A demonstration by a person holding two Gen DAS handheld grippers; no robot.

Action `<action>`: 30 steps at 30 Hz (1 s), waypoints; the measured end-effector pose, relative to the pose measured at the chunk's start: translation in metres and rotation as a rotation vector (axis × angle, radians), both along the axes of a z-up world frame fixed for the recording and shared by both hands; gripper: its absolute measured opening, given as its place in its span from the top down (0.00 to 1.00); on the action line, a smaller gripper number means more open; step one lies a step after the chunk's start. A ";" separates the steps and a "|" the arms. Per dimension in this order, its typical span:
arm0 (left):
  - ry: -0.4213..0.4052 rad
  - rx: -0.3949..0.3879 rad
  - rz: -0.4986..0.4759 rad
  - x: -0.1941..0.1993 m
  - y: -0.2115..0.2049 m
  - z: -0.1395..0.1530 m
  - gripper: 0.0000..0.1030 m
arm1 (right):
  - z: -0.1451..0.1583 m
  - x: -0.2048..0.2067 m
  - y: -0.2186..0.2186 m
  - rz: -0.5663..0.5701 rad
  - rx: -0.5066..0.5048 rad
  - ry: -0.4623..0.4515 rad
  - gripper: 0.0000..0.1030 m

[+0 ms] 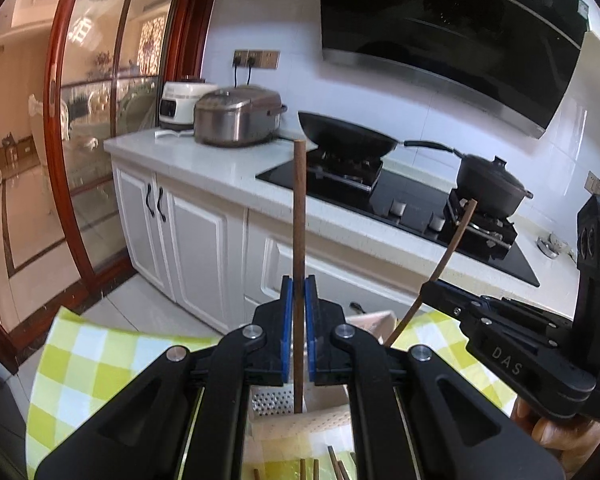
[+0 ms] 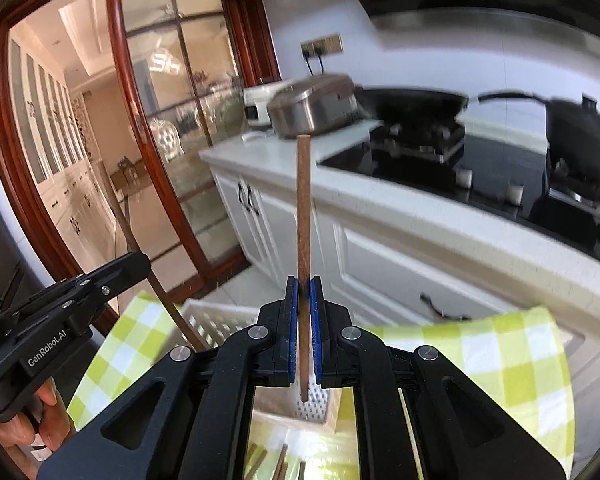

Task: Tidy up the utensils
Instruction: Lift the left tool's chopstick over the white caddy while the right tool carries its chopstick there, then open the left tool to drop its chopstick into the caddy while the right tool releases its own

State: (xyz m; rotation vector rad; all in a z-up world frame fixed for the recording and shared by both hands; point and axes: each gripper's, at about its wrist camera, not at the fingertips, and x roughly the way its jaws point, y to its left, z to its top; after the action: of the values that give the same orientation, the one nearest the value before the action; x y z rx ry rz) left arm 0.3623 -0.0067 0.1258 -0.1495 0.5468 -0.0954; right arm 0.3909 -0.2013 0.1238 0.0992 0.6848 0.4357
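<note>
We hold one brown chopstick in each claw. In the left wrist view, our left gripper (image 1: 299, 280) has its blue pads clamped on a chopstick (image 1: 299, 216) that stands upright, its lower end reaching down toward a perforated metal holder (image 1: 270, 400) below the jaws. To the right in that same view we see our right gripper (image 1: 430, 286) pinching a second chopstick (image 1: 448, 250), which leans and looks curved by the lens.

In the right wrist view, the right gripper (image 2: 304, 284) is closed on its upright chopstick (image 2: 303, 208), whose lower tip hangs just above the perforated holder (image 2: 314, 406). The left gripper (image 2: 140, 266) enters from the left, with its chopstick (image 2: 156, 280) slanting past it.

A green-and-white checked cloth (image 1: 96, 364) covers the surface beneath, and more chopsticks (image 1: 332, 466) lie on it near the bottom edge. Behind stand white cabinets, a rice cooker (image 1: 238, 118) and a black wok (image 1: 346, 136) on the stove
</note>
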 end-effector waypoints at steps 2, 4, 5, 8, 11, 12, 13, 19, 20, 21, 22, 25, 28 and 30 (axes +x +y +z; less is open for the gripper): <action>0.017 0.004 -0.003 0.001 0.000 -0.007 0.94 | -0.003 0.000 -0.001 0.010 -0.010 0.021 0.93; 0.030 0.000 -0.008 0.003 0.001 -0.013 0.94 | -0.003 -0.001 -0.002 0.015 -0.019 0.032 0.93; 0.037 -0.004 -0.010 0.004 0.002 -0.016 0.94 | -0.004 -0.001 -0.001 0.019 -0.026 0.036 0.93; 0.066 -0.012 -0.012 0.006 0.003 -0.024 0.94 | -0.005 -0.003 0.004 0.038 -0.067 0.052 0.93; 0.092 -0.012 -0.013 0.010 0.004 -0.029 0.94 | -0.011 -0.002 0.009 0.046 -0.099 0.073 0.93; 0.102 -0.010 -0.013 0.011 0.004 -0.031 0.94 | -0.013 -0.001 0.009 0.046 -0.100 0.079 0.92; 0.110 -0.009 -0.012 0.012 0.005 -0.032 0.94 | -0.015 0.000 0.009 0.049 -0.097 0.082 0.92; 0.111 -0.007 -0.014 0.013 0.009 -0.031 0.65 | -0.019 0.006 0.009 0.025 -0.104 0.071 0.87; 0.106 -0.005 -0.014 0.012 0.009 -0.029 0.63 | -0.019 0.006 0.009 0.018 -0.107 0.065 0.80; 0.101 -0.004 -0.014 0.012 0.010 -0.028 0.61 | -0.019 0.007 0.008 0.015 -0.104 0.060 0.75; 0.096 -0.003 -0.014 0.011 0.010 -0.026 0.58 | -0.018 0.006 0.006 0.014 -0.097 0.051 0.63; 0.076 -0.005 -0.009 0.003 0.013 -0.021 0.54 | -0.013 0.000 0.000 -0.004 -0.100 0.017 0.49; 0.046 -0.017 0.005 -0.015 0.021 -0.018 0.53 | -0.011 -0.011 -0.014 -0.034 -0.092 -0.010 0.48; 0.026 -0.022 0.011 -0.036 0.028 -0.021 0.53 | -0.015 -0.026 -0.028 -0.064 -0.079 -0.022 0.45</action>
State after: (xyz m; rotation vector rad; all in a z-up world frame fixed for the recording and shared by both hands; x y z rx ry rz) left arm 0.3261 0.0218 0.1050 -0.1757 0.5710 -0.0885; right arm 0.3653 -0.2294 0.1091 0.0417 0.6750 0.3471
